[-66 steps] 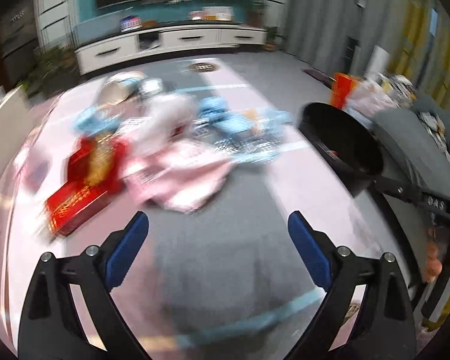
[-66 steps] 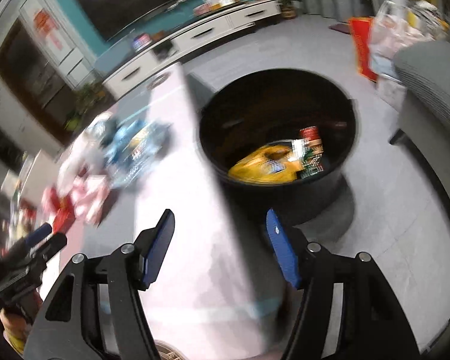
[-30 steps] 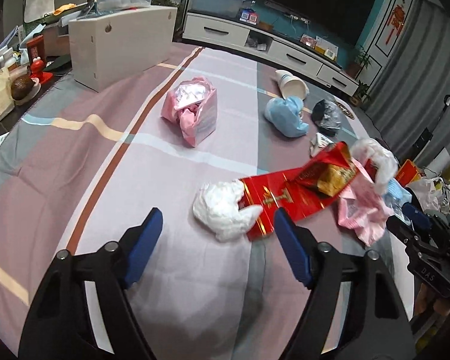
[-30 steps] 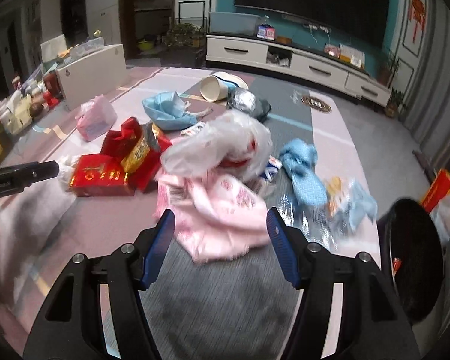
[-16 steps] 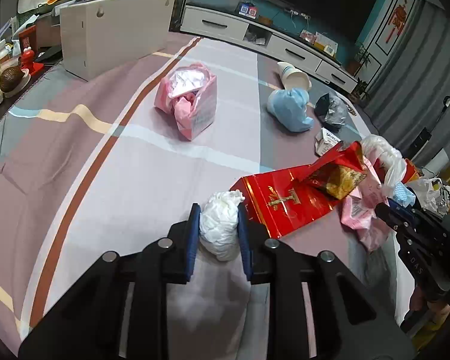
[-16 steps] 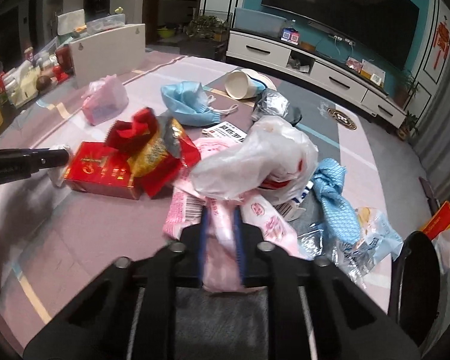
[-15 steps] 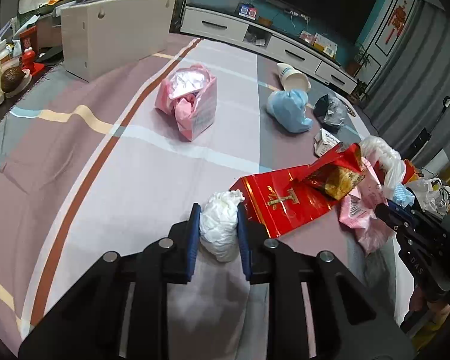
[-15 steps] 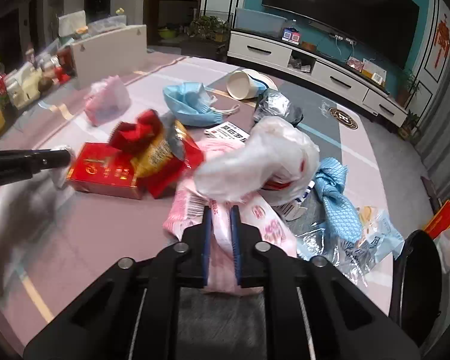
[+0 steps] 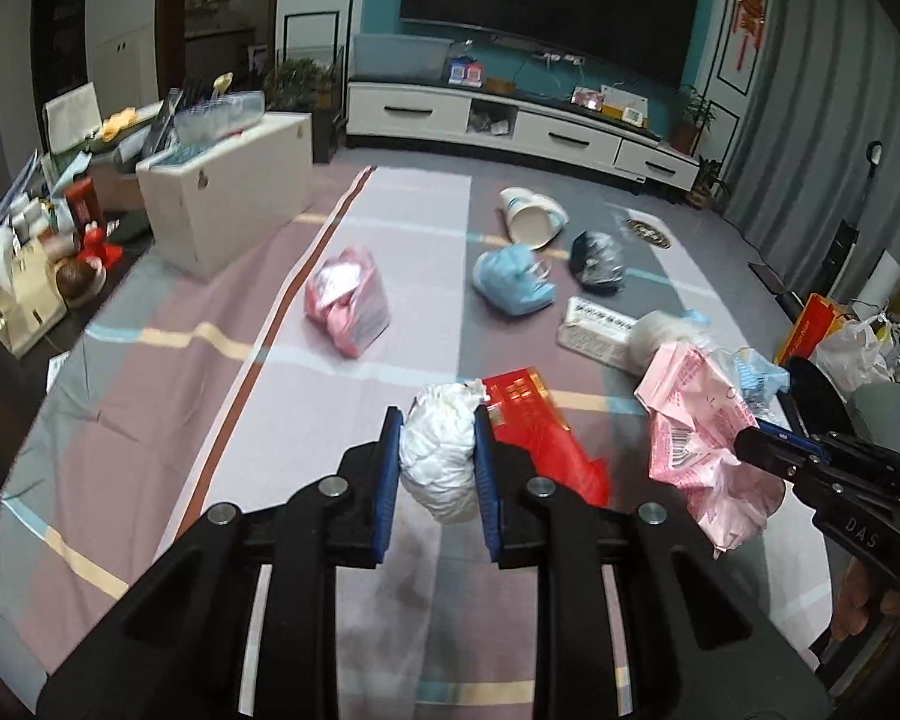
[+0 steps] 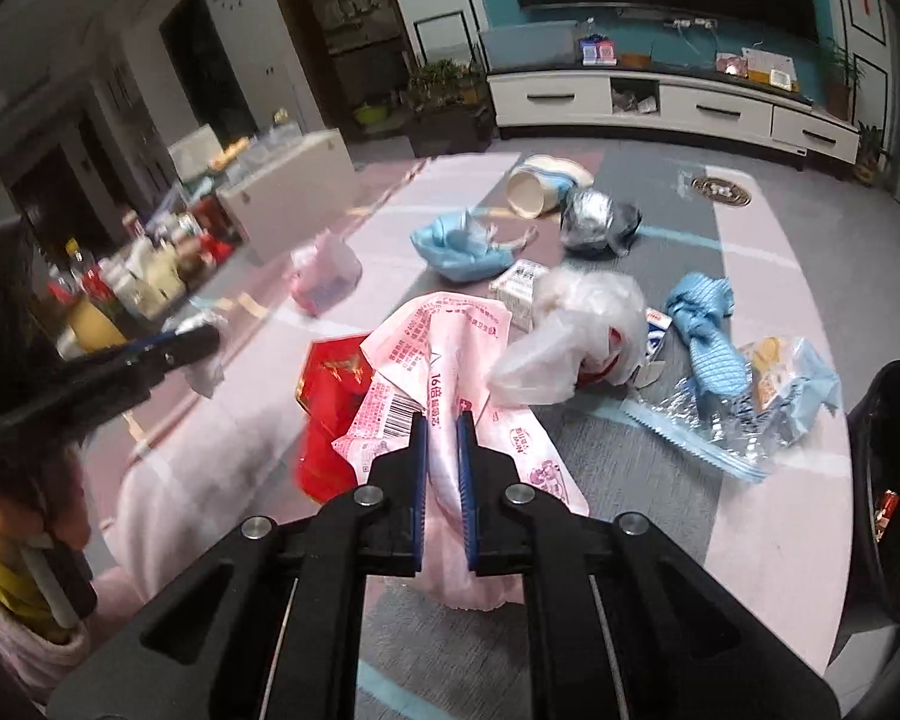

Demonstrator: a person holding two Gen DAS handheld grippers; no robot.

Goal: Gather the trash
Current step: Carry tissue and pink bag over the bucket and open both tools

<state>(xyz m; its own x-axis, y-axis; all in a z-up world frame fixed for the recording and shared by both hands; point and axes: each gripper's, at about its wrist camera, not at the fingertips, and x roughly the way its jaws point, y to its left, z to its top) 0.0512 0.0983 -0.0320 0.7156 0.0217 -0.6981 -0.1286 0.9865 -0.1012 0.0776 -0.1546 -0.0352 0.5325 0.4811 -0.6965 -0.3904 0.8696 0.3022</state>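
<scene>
A: What has just changed?

B: Both tools have just been closing, each with a piece of litter between its fingers. The left tool point(image 9: 437, 462) is now clamped on a white crumpled wad point(image 9: 439, 457), which a second ago lay loose on the striped cloth point(image 9: 150, 420) covering the worktop. The right tool point(image 10: 442, 462) is pinched tight on a fold of the pink plastic wrapper point(image 10: 450, 360). Both pieces hang off the cloth now, lifted with the tools.

A: And for the job?

B: Two pieces are secured at once. I'd judge the next step is carrying them to the black bin point(image 10: 888, 480), whose rim shows at the right edge of the right wrist view. Plenty is still left to collect.

A: Place the rest for me, from the red box point(image 9: 534, 426) outward.

B: The wad sits just in front of the box's near corner. To the right of the box hangs the pink wrapper, printed with a barcode, crinkled and limp. Just beyond the box on the right lie a clear plastic bag point(image 10: 576, 336) and a small white carton point(image 9: 600, 330). Right of those are a blue cloth point(image 10: 702, 330) and a blue snack bag point(image 10: 774, 396). Beyond the box to the left stands a pink bag point(image 9: 348, 300); further back are a light blue bundle point(image 9: 513, 288) and a dark foil bag point(image 9: 597, 261); farthest, a tipped paper cup point(image 9: 531, 219).

A: How will the held things behave?

B: Light and soft, I'd guess; the wrapper may swing or slip.
</scene>
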